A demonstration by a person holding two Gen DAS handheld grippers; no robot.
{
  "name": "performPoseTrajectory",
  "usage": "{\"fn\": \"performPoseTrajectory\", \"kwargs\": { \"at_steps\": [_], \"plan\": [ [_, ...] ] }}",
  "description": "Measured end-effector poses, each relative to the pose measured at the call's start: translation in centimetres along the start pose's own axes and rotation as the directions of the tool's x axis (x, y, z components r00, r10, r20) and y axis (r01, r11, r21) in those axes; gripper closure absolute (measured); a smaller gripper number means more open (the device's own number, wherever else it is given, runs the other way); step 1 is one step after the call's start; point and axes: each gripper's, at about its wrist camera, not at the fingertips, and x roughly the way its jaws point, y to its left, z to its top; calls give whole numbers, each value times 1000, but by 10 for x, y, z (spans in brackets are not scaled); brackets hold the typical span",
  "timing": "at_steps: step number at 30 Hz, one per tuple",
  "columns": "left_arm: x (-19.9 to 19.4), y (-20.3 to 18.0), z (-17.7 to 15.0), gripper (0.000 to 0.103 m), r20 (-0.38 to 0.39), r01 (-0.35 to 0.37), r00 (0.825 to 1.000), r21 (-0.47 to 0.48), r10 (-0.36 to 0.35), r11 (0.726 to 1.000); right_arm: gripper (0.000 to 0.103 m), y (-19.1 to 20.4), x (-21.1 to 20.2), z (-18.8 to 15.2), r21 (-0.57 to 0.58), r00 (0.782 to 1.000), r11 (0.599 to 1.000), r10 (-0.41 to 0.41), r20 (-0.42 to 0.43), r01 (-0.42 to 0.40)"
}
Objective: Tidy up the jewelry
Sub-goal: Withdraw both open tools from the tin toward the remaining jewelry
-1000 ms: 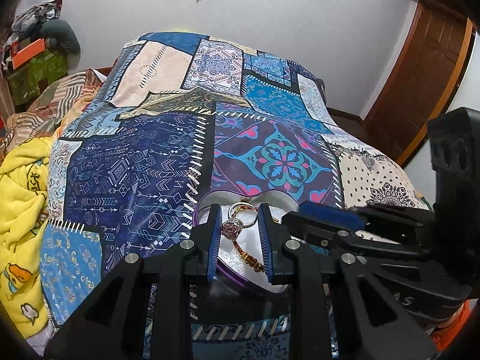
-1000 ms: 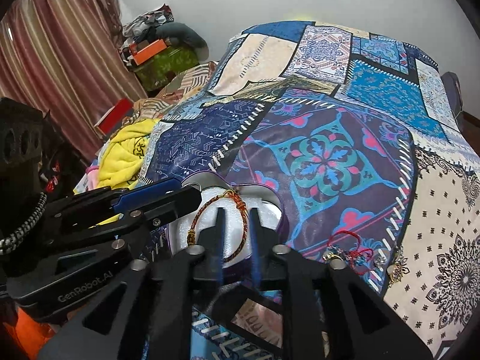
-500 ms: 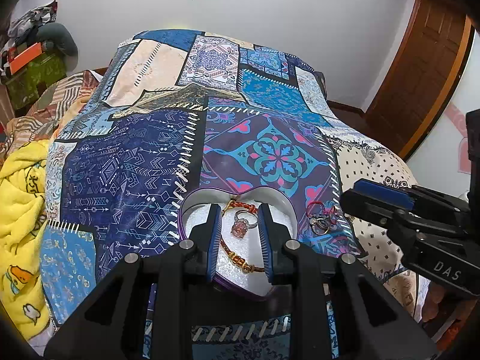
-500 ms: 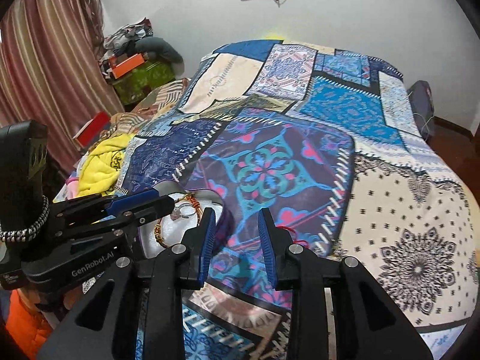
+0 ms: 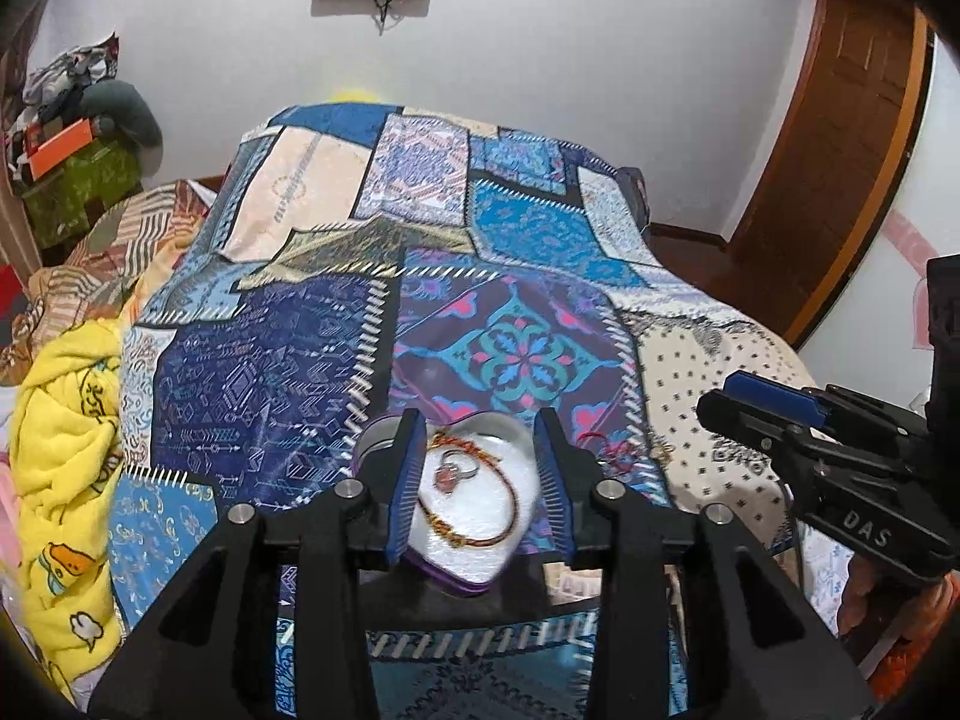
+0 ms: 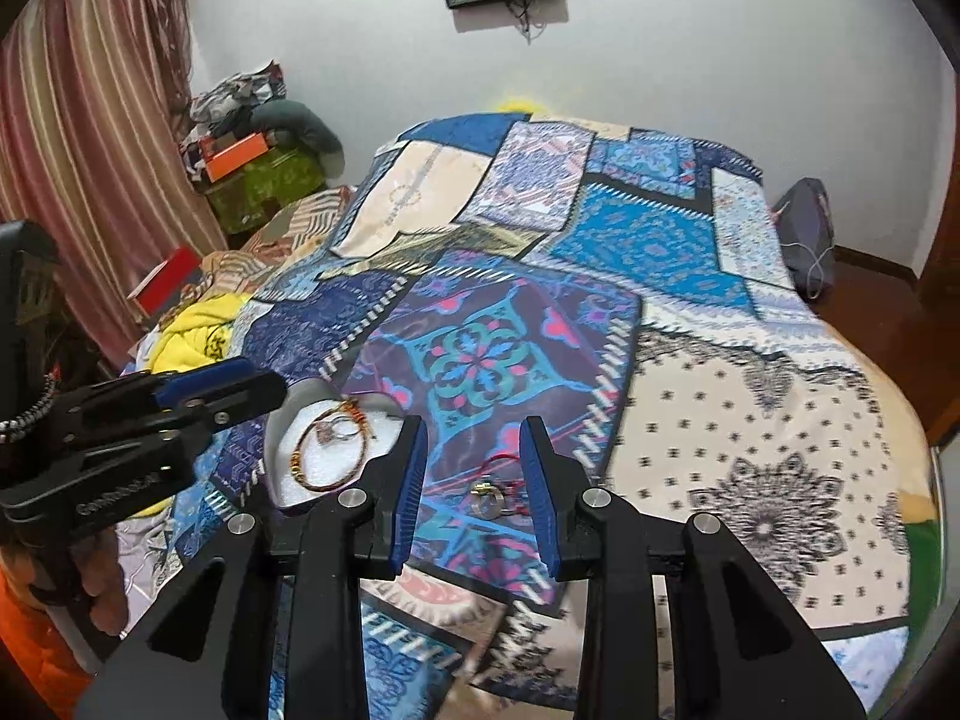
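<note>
A heart-shaped purple box (image 5: 469, 585) with white lining lies on the patchwork bedspread (image 5: 270, 396). In it lie a ring with a pink stone (image 5: 449, 473) and an orange-gold bracelet (image 5: 474, 531). My left gripper (image 5: 477, 420) hovers above the box, its jaws opening with nothing between the pads. To the right of the box (image 6: 282, 474), a gold ring (image 6: 487, 495) and a red-thread piece (image 6: 510, 463) rest on the bedspread (image 6: 750, 420). My right gripper (image 6: 473, 423) stands open just over them, holding nothing. Each gripper shows in the other's view: the right gripper (image 5: 711, 405), the left gripper (image 6: 267, 390).
A yellow blanket (image 5: 60, 450) is bunched at the bed's left edge. Beyond it stand a green box with clutter (image 5: 78, 180) and a striped curtain (image 6: 90, 180). A wooden door (image 5: 840, 168) is at the right. A dark bag (image 6: 807, 240) sits past the bed's far right corner.
My left gripper has drawn up and back from the box and its jaws have widened; the pink-stone ring stays in the box. My right gripper has swung right, from over the box to over the loose pieces.
</note>
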Motion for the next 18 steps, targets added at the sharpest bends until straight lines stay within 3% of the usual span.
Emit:
{"fn": "performPoseTrajectory", "kwargs": {
  "at_steps": [9,18],
  "plan": [
    [10,-35,-4,63,-32,49,998,44,-48,998,74,-38,-23,-4,49,997,996,-77,26,75],
    [44,-61,-24,63,-138,111,985,46,-104,993,74,-64,-15,-22,74,994,992,-99,-37,101]
  ]
}}
